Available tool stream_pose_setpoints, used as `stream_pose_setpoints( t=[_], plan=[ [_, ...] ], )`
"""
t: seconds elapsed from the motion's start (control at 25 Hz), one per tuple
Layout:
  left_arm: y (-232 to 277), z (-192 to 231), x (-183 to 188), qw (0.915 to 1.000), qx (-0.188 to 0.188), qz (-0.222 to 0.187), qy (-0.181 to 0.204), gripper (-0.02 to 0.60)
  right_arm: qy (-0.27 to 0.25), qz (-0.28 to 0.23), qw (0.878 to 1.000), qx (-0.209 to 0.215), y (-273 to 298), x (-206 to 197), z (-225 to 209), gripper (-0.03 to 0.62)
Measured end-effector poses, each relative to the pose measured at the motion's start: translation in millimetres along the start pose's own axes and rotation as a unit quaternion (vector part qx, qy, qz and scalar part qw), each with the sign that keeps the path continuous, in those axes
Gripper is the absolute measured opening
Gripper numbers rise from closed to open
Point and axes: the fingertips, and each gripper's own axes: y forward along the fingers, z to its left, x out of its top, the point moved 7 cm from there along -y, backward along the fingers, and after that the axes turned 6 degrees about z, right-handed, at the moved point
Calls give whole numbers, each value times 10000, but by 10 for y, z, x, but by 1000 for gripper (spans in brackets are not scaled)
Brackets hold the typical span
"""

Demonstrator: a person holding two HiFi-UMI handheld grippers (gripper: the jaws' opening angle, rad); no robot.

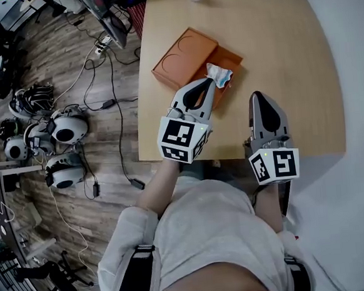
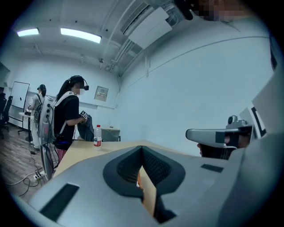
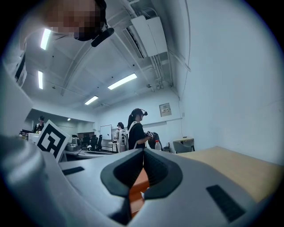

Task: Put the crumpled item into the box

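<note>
Being pinched at the very tips of the left gripper [image 1: 213, 84], the crumpled item [image 1: 220, 74], a white wad with a touch of blue, is being held right at the near edge of the orange box [image 1: 184, 58], seemingly so that it is being carried over the rim rather than pushed along the table [image 1: 287, 52]. In the left gripper view the jaws are being pressed together at their tips, with only a sliver of orange and tan showing through the gap behind them. The grip on the wad itself is being judged from the head view, since the item lies beyond the tips.

The box is lying opened on the table, a raised part with two circles to the left and a lower, darker part [image 1: 233, 57] beside it. The item is being brought towards that lower part.

The right gripper [image 1: 258, 95] is being kept well clear, over bare table nearer the person, its jaws clenched on nothing, probably so that the left one's path is not being crowded.
</note>
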Motion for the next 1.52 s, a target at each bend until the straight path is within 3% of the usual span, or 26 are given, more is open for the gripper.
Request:
stream_pose_setpoints(
  t=[0.32, 0.56, 1.52],
  plan=[
    [-429, 42, -37, 9989, 116, -426, 129, 14, -150, -130, 9997, 157, -47, -64, 317, 9],
    [-647, 179, 99, 9974, -91, -690, 165, 14, -202, -199, 9996, -32, -39, 22, 598, 9],
    [-1940, 542, 50, 9883, -1079, -996, 404, 14, -254, -435, 9894, -1360, -642, 35, 2089, 9]
  ],
)
